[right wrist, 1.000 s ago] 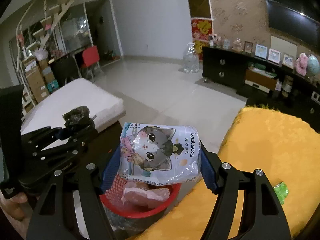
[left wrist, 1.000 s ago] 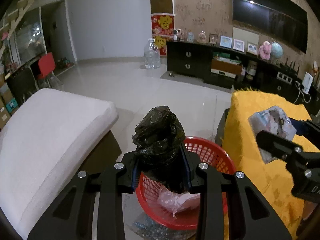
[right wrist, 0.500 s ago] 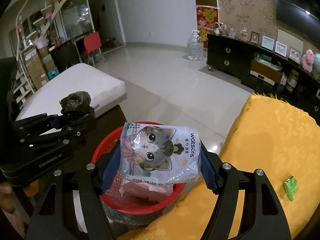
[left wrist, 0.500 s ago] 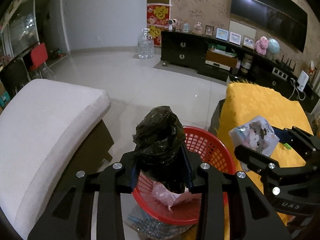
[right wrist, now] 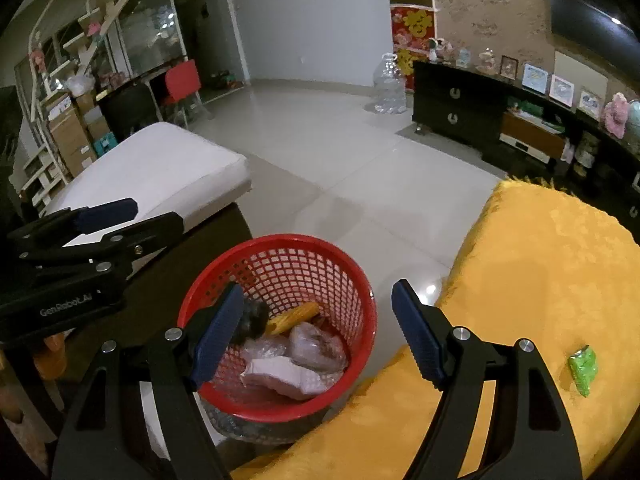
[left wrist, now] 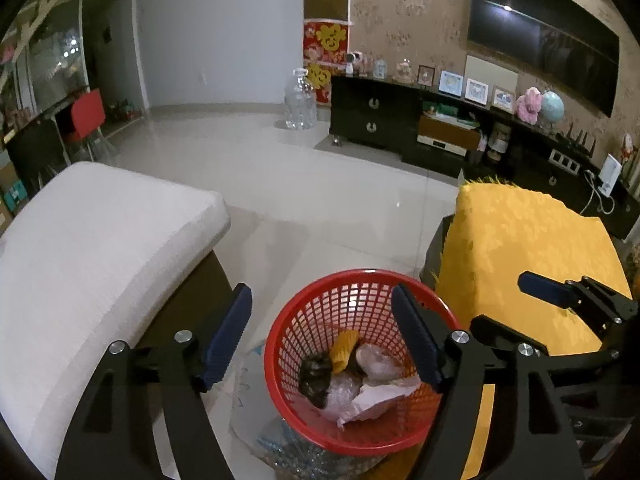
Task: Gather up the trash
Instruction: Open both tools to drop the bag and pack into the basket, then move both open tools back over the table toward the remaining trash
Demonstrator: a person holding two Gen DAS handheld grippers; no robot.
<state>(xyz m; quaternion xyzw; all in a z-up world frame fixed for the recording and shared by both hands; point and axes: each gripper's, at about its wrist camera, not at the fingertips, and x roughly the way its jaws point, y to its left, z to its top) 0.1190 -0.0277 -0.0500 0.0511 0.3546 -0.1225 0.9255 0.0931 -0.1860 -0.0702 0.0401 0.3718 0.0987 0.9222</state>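
Gaping jaws, round red mesh basket (left wrist: 360, 296), crumpled wrappers (left wrist: 376, 396)

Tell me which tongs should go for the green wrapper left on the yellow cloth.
Right. The right tongs hang open and empty beside the yellow cloth, where the green wrapper lies; the left tongs sit beyond the basket.

The red plastic mesh basket (left wrist: 362, 364) sits between the white cushioned seat (left wrist: 92, 256) (left) and yellow-covered table (right wrist: 552, 280), trash inside.
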